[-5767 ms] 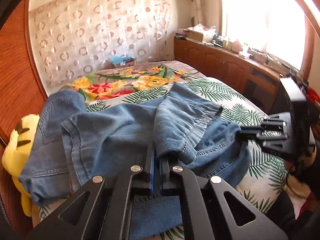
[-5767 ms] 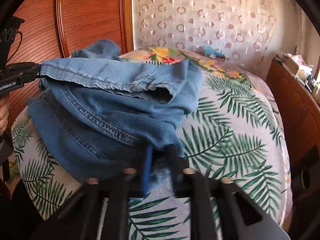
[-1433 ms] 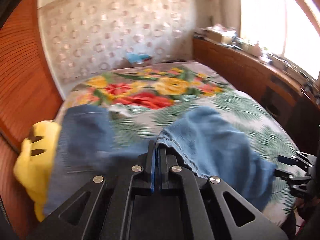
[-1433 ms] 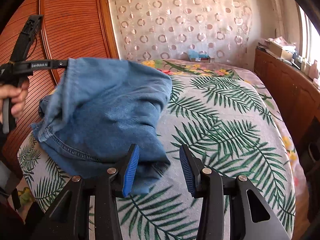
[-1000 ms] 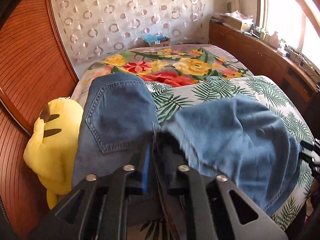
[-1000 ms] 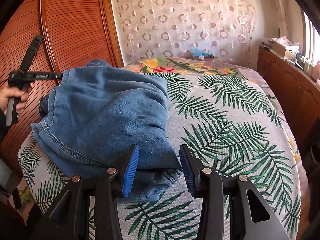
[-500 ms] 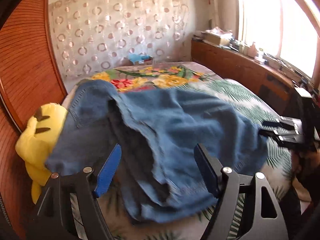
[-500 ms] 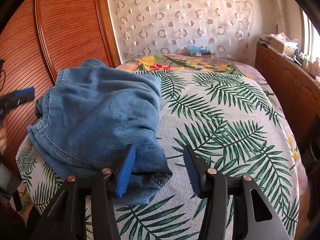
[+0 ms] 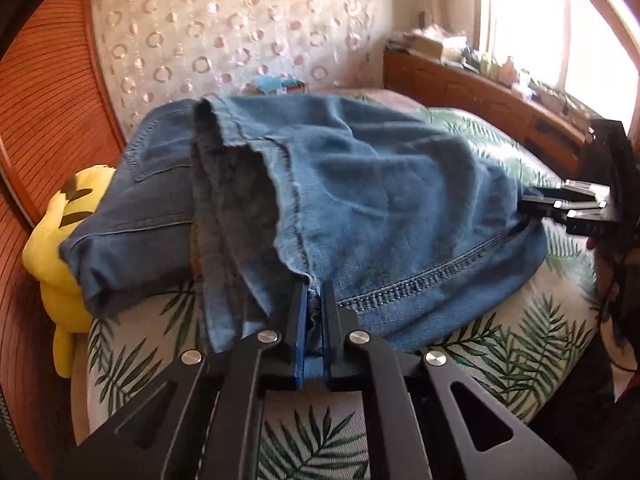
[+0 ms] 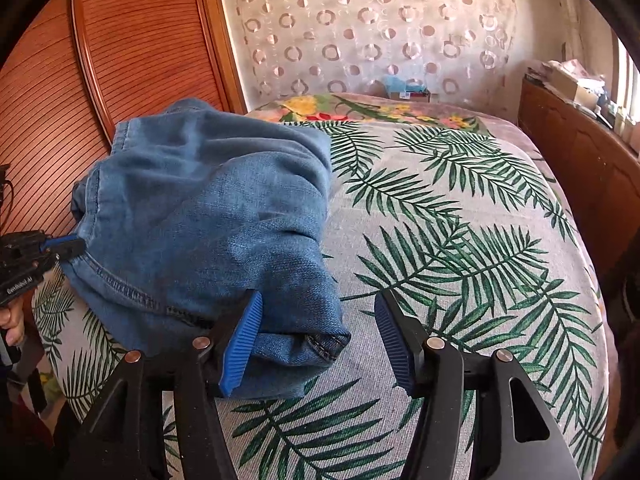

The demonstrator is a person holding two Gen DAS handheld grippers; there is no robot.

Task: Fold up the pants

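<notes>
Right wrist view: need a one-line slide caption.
Open right tongs straddle the corner of folded blue denim pants on a palm-leaf bedspread; left tongs pinch the far edge.

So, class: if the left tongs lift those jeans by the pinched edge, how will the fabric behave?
The jeans will probably sag and unfold, since they already lie in soft creases. Thick seams suggest noticeable weight. The left tongs, shut on a small pinch of cloth, may slip.

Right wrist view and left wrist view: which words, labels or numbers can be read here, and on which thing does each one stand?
"GenRobot.AI": white print on the black body of the left gripper, seen at the left edge of the right wrist view; small, only just readable.
Right gripper body in the left wrist view: pale marks, too blurred to read.
Boxes and bottles on the wooden sideboard: too small to read.
Jeans: no label shows.
</notes>
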